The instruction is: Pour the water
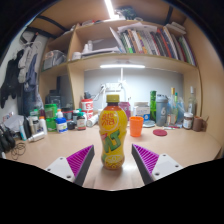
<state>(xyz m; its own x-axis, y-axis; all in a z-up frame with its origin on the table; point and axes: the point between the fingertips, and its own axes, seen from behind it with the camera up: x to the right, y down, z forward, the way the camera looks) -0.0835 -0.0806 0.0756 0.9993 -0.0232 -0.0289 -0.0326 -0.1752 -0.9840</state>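
A yellow drink bottle (113, 133) with a green and orange label and a dark red cap stands upright on the light desk (60, 152). It stands between my gripper's (113, 162) purple pads (76, 161), with a gap on each side. The gripper is open and the bottle rests on the desk by itself. Just beyond the bottle to the right stands an orange cup (136, 126).
Many bottles and jars (62, 120) crowd the back left of the desk. More bottles (170, 108) and a clear container stand at the back right. A pink lid-like disc (159, 132) lies right of the cup. Bookshelves (140, 42) hang above.
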